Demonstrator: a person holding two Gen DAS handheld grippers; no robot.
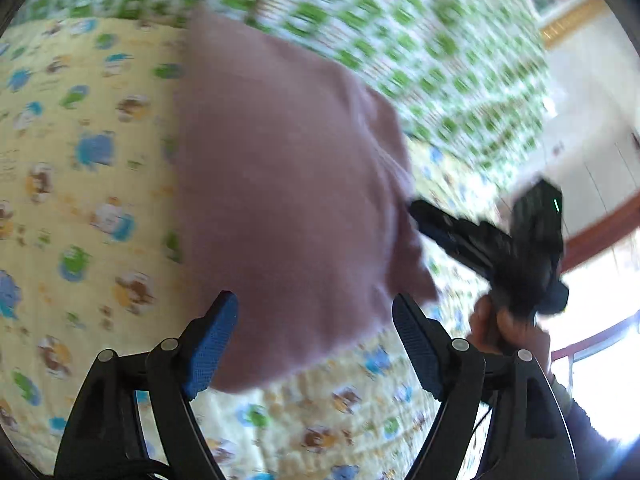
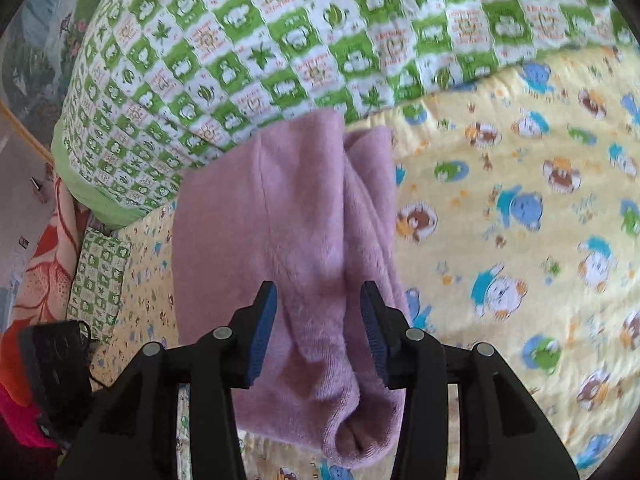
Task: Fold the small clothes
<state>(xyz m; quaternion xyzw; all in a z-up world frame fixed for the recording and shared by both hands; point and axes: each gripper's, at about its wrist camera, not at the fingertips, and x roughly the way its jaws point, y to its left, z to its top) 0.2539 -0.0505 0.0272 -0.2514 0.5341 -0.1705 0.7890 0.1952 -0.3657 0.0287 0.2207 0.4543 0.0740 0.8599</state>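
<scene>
A small pink fleece garment [image 2: 304, 240] lies folded lengthwise on a yellow cartoon-print sheet [image 2: 520, 200]. My right gripper [image 2: 319, 304] is open, its blue-padded fingers either side of a fold of the garment near its lower end, not closed on it. In the blurred left wrist view the same garment [image 1: 280, 184] lies in front of my left gripper [image 1: 314, 308], which is open and empty above its near edge. The right gripper [image 1: 416, 210] shows there too, hand-held, its tips at the garment's right edge.
A green-and-white checked quilt [image 2: 280, 48] is heaped along the far side of the sheet. A small checked pillow [image 2: 98, 280] and an orange patterned blanket [image 2: 44, 272] lie at the left edge. A window [image 1: 600, 300] is at the right.
</scene>
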